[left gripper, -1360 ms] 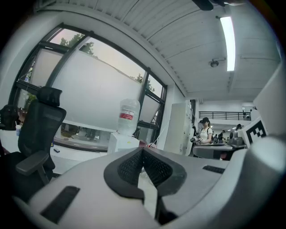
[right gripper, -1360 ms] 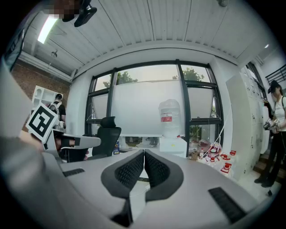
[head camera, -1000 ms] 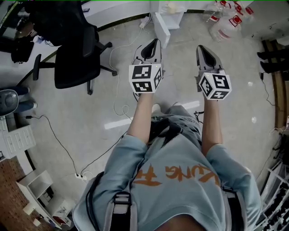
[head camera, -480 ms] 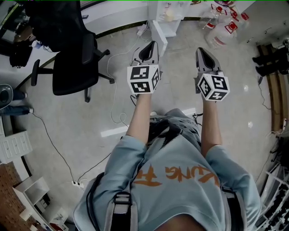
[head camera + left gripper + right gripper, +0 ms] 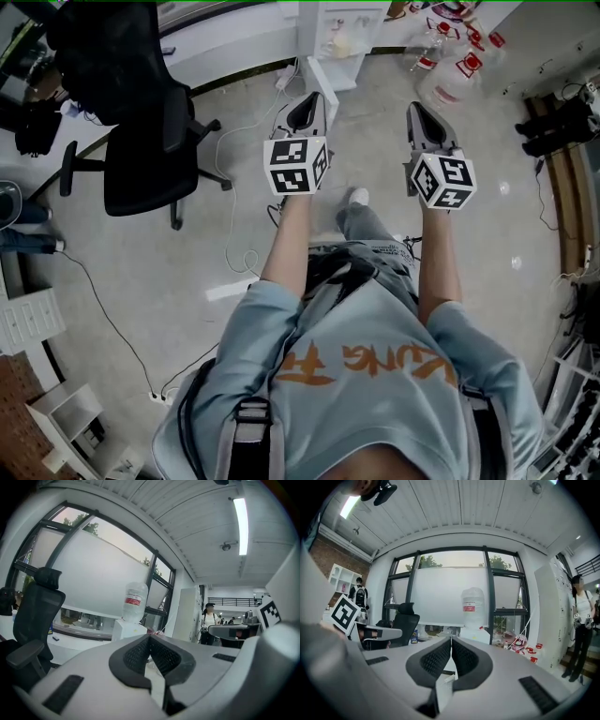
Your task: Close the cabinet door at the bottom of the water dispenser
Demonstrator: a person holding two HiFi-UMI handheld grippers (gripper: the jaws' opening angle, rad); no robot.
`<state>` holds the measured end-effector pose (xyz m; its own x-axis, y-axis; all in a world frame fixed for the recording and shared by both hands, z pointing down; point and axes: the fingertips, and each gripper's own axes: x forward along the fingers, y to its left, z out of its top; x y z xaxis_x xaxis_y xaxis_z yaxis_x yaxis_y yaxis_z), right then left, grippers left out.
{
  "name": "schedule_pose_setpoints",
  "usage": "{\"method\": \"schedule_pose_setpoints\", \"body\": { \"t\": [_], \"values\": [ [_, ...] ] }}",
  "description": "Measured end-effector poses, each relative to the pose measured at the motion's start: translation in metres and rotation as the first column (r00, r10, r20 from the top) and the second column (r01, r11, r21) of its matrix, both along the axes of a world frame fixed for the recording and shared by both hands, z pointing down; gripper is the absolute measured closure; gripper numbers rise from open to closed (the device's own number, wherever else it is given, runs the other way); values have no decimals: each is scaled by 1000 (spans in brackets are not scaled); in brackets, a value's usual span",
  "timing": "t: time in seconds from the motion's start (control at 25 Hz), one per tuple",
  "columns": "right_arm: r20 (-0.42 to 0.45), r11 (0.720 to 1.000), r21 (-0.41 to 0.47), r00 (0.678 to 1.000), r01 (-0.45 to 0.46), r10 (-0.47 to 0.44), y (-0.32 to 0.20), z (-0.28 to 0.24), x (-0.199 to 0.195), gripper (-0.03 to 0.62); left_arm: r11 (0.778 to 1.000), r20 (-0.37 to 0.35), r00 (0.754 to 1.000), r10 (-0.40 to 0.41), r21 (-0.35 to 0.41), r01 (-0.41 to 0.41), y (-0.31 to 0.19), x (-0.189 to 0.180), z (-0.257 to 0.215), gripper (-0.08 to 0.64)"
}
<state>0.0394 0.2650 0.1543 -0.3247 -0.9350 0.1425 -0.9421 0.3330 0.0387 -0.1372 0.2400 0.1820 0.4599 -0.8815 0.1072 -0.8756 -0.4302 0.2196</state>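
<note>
The white water dispenser (image 5: 339, 33) stands at the top of the head view. Its bottom cabinet door (image 5: 322, 77) hangs open towards me. My left gripper (image 5: 313, 99) is held out level just short of that door, with its jaws shut on nothing. To its right, my right gripper (image 5: 418, 109) is also shut and empty. In the left gripper view the dispenser (image 5: 125, 631) with its bottle (image 5: 135, 603) shows beyond the closed left gripper (image 5: 150, 637). In the right gripper view the bottle (image 5: 472, 603) rises above the closed right gripper (image 5: 451, 639).
A black office chair (image 5: 141, 131) stands to the left. Several spare water bottles (image 5: 452, 66) lie on the floor right of the dispenser. Cables (image 5: 246, 255) trail across the floor. Dark gear (image 5: 558, 122) and rails line the right edge. A person (image 5: 581, 620) stands at the far right.
The person carrying the grippers has stepped forward. The dispenser and its open door have come nearer to both grippers, and one foot now shows ahead. Both grippers stay shut.
</note>
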Motion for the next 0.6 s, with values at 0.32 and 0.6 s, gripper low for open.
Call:
{"method": "schedule_pose_setpoints", "body": {
  "t": [0.32,0.6],
  "values": [
    [22,998,1,998,59,-59,-52,9,-2,563,997,26,997,-77,-12,77,-43,-15,5,540],
    [15,991,-17,991,134,-133,-123,25,4,563,988,40,989,-140,-58,142,-105,-9,30,540]
  ]
}}
